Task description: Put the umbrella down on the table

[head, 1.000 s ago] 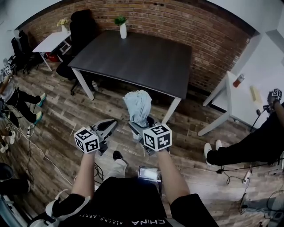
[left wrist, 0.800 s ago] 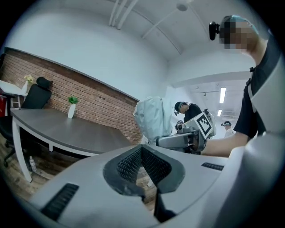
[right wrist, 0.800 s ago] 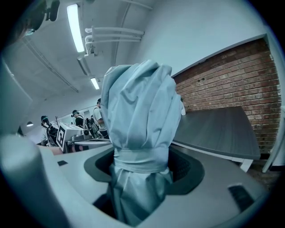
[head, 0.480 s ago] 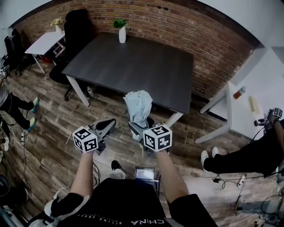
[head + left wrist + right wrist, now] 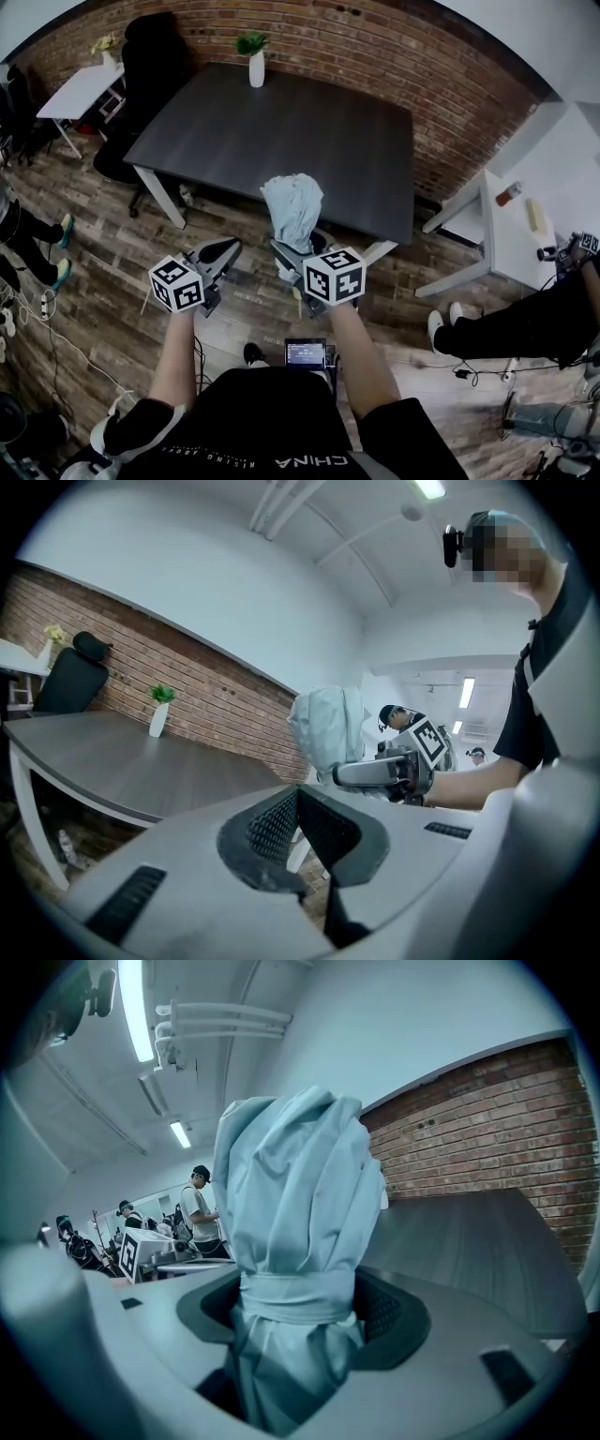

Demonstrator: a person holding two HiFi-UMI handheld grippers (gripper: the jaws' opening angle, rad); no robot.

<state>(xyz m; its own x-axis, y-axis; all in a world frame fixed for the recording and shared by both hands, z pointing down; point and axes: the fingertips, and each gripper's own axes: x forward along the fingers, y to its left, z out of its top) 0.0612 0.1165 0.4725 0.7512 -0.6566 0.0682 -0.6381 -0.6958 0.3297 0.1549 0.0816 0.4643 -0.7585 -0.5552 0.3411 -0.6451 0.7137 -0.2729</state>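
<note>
Closer to the table (image 5: 281,131) now, right hand-held gripper (image 5: 298,255) clamps the umbrella (image 5: 293,206) between its jaws; left hand-held gripper (image 5: 225,250) closed

The only word that reads is "CHINA", in pale capitals on the person's black shirt (image 5: 272,427), at the bottom edge of the head view. A finer line of print just above it is too small to read. The cubes on the left gripper (image 5: 228,249) and the right gripper (image 5: 298,251) bear black-and-white square markers, patterns with no letters or numbers. A small screen (image 5: 305,352) below the hands shows lines too small to read.
</note>
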